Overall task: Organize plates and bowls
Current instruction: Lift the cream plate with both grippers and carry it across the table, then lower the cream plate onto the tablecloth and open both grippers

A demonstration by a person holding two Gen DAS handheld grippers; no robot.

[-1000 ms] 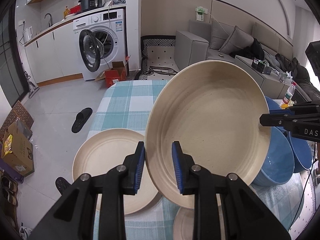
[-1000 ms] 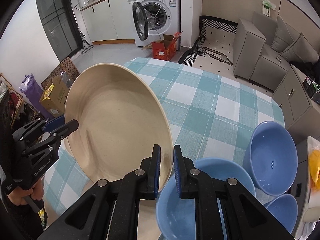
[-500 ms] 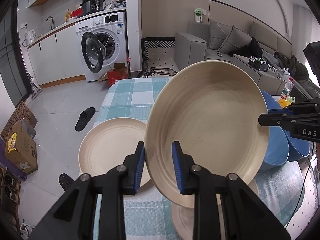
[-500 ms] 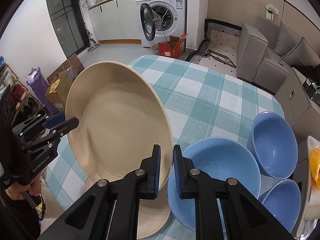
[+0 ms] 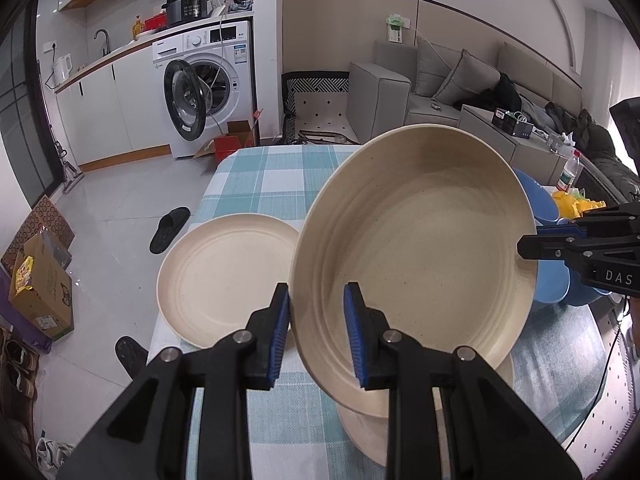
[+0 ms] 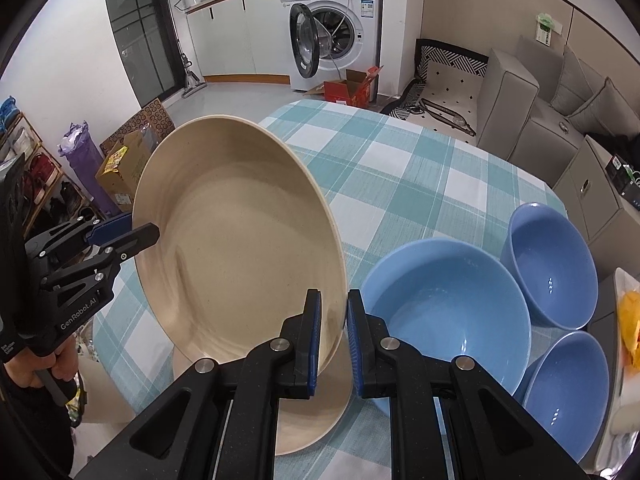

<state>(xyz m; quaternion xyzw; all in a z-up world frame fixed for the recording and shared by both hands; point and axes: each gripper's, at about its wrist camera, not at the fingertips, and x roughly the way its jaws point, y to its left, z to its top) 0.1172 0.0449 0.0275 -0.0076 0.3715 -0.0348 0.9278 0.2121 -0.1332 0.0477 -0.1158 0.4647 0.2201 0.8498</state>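
Observation:
A large cream plate (image 5: 412,248) (image 6: 240,248) hangs tilted above the checked table, gripped at opposite rims. My left gripper (image 5: 316,300) is shut on its near rim; it also shows at the left of the right wrist view, left gripper (image 6: 136,232). My right gripper (image 6: 334,308) is shut on the other rim and appears as right gripper (image 5: 532,242). A second cream plate (image 5: 228,276) lies flat on the table to the left. A third cream plate (image 5: 372,436) (image 6: 308,412) lies partly hidden under the held one. Three blue bowls stand to the right: a large one (image 6: 452,312) and two smaller ones (image 6: 552,268) (image 6: 568,384).
The table with its teal checked cloth (image 6: 400,168) ends close to the left of the flat plate, with slippers (image 5: 170,228) on the floor beyond. A white tray with something yellow (image 6: 630,320) sits at the right edge. A washing machine and sofa stand far behind.
Both grippers have carried the held plate toward the near side of the table. More of the plate beneath it and of the large blue bowl now shows. Both grips are unchanged.

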